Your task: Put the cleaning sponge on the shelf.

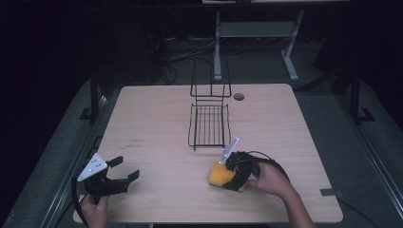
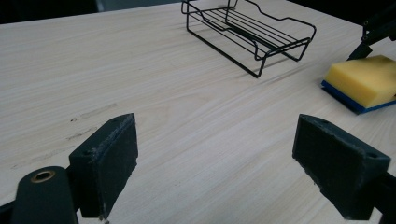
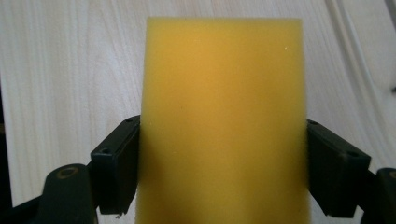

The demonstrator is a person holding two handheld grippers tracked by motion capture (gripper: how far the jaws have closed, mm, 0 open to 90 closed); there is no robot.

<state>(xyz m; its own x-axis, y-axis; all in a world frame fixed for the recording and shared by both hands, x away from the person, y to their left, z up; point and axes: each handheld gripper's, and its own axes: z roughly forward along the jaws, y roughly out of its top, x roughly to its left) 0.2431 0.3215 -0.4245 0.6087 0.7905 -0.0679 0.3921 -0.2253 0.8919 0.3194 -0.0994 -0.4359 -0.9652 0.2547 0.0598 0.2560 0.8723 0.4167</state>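
Observation:
A yellow sponge point(image 1: 220, 175) with a blue underside lies flat on the wooden table point(image 1: 152, 123) near the front right. My right gripper point(image 1: 227, 179) is lowered over it, open, one jaw against each long side of the sponge point(image 3: 224, 116); the sponge does not look squeezed. In the right gripper view that gripper point(image 3: 223, 172) straddles the yellow top. My left gripper point(image 1: 126, 168) hovers open at the front left corner with nothing between its jaws. From the left gripper point(image 2: 215, 163) the sponge point(image 2: 362, 79) shows at the far right.
A black wire rack point(image 1: 209, 124) sits at the table's middle, just beyond the sponge, with a tall wire back standing at its far end. The same rack point(image 2: 247, 28) is ahead of the left gripper. A round cable hole point(image 1: 239, 96) is near the back edge.

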